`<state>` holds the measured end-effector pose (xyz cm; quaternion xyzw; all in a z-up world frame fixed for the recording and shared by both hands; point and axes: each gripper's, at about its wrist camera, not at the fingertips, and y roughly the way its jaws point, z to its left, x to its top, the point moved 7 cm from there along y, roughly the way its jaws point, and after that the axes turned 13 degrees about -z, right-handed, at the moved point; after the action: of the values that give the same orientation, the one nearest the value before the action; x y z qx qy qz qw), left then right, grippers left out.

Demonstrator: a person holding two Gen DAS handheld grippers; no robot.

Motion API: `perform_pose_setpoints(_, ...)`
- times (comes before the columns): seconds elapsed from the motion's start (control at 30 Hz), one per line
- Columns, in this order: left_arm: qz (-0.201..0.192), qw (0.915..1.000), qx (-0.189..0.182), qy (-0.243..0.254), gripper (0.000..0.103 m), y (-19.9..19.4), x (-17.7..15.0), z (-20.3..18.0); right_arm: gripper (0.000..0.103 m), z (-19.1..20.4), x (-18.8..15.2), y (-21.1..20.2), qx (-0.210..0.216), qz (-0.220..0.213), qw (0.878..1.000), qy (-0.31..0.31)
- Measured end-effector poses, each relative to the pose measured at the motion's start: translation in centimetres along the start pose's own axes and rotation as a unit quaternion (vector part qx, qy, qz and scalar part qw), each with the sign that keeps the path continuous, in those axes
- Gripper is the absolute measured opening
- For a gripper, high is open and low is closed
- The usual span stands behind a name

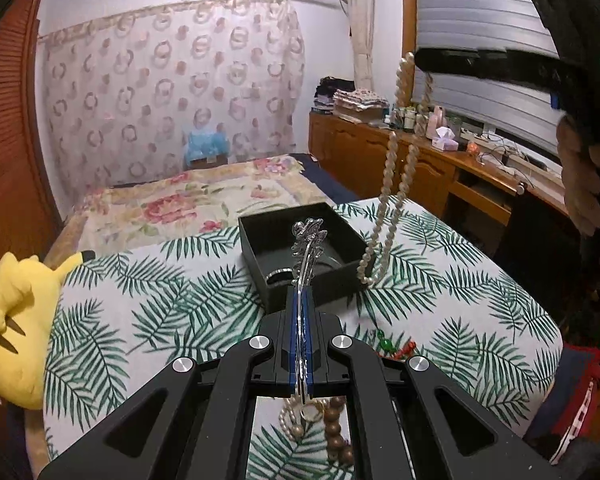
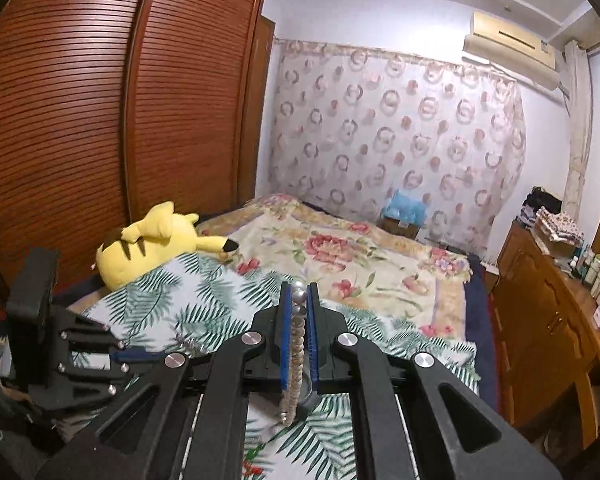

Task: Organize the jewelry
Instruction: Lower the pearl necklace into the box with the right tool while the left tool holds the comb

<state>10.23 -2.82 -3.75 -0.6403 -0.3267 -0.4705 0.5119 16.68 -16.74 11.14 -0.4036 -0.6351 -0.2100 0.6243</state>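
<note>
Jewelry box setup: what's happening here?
A person is sorting jewelry on a palm-leaf cloth with two handheld grippers. The left gripper is shut on a silver ornate piece, held over the open black box. The right gripper is shut on a pearl necklace, which hangs down beside the box, its lower end at the cloth. More beads lie nearer the camera.

L gripper (image 1: pixel 300 300) clamped; R gripper (image 2: pixel 299 292) clamped (raised higher)
</note>
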Motion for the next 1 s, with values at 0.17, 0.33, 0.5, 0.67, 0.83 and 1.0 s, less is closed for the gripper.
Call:
perform_pose_setpoints(0.17,-0.007,1.0000,0.006,-0.001,0.002,0.9,1.1,0.6,0.008,-1.7,2.1,2.4,-0.007,-0.005,1.000,0.015)
perform_pose_setpoints(0.33,-0.007,0.9999,0.008,-0.007,0.002,1.5,1.3,1.0,0.008,-3.1,2.2,5.1,-0.024,0.004,0.999,0.022)
perform_pose_setpoints(0.5,-0.008,0.9999,0.007,-0.010,0.002,1.6,1.5,0.9,0.008,-4.1,0.5,7.3,-0.024,0.016,0.998,0.053)
perform_pose_setpoints(0.67,-0.010,0.9999,0.007,-0.006,0.002,2.4,2.3,1.0,0.009,-4.2,-3.7,9.8,-0.022,0.057,0.996,0.065)
perform_pose_setpoints(0.83,-0.008,0.9999,0.012,-0.001,0.002,4.3,2.9,1.1,0.009,-3.6,-7.5,11.5,-0.002,0.093,0.991,0.093)
perform_pose_setpoints(1.0,0.003,0.9999,0.015,0.001,0.002,6.7,2.6,1.3,0.010,-3.2,-8.2,11.0,-0.004,0.090,0.992,0.084)
